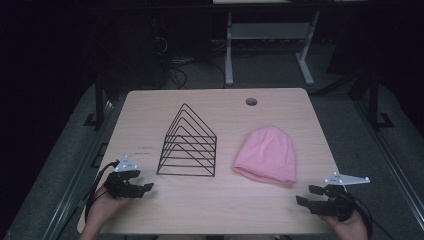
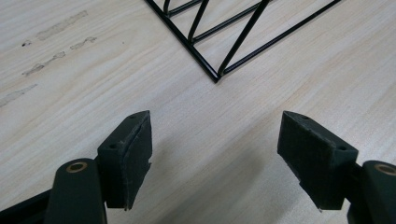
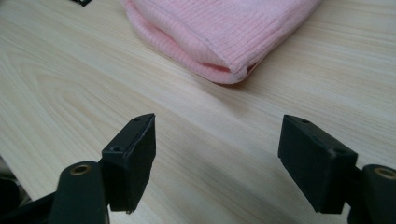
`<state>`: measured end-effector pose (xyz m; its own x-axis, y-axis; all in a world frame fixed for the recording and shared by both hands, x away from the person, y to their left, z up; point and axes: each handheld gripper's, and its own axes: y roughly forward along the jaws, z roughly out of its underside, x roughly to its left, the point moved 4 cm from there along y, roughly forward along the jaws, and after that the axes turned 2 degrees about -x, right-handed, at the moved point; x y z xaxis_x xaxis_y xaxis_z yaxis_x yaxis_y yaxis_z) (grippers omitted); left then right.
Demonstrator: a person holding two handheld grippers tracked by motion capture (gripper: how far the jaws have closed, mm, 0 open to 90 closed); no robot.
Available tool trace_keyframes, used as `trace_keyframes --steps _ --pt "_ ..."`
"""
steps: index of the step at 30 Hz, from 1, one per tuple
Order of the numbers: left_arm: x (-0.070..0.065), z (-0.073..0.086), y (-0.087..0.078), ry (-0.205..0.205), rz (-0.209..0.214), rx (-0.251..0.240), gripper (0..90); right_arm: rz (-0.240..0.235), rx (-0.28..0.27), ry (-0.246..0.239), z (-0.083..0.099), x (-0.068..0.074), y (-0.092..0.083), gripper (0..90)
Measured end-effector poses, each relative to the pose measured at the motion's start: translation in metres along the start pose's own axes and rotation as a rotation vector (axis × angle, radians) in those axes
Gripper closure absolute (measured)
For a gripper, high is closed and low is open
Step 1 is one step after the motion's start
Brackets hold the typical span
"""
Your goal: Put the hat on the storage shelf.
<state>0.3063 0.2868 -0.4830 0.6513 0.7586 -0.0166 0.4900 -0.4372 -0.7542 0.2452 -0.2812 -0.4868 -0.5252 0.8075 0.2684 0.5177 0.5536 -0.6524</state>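
On the wooden bench [image 1: 150, 107], a black wire file rack [image 1: 189, 142] stands left of centre, with a pink knit beanie [image 1: 266, 155] lying flat just to its right. Near the bench's front left corner, the left tongs [image 1: 143, 186] hover with jaws spread wide and empty, facing the rack's near corner. At the front right, the right tongs [image 1: 309, 195] gape equally, holding nothing, aimed at the beanie's folded brim.
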Motion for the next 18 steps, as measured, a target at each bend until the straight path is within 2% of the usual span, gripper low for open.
trace_keyframes --steps 6,9,14,18 --pt "-0.001 0.001 0.001 -0.001 0.007 0.007 26.4 -0.005 0.002 0.005 -0.001 0.003 0.001 26.9" --pt "-0.001 0.002 0.000 0.012 0.006 0.016 26.4 -0.002 0.003 0.000 -0.002 0.005 0.000 26.9" --pt "0.002 0.005 -0.001 -0.017 0.003 0.005 26.4 -0.010 0.001 -0.017 -0.009 0.009 0.000 26.2" --pt "0.002 0.004 -0.003 -0.025 -0.002 -0.006 26.4 -0.016 0.004 -0.031 -0.019 0.008 0.000 25.9"
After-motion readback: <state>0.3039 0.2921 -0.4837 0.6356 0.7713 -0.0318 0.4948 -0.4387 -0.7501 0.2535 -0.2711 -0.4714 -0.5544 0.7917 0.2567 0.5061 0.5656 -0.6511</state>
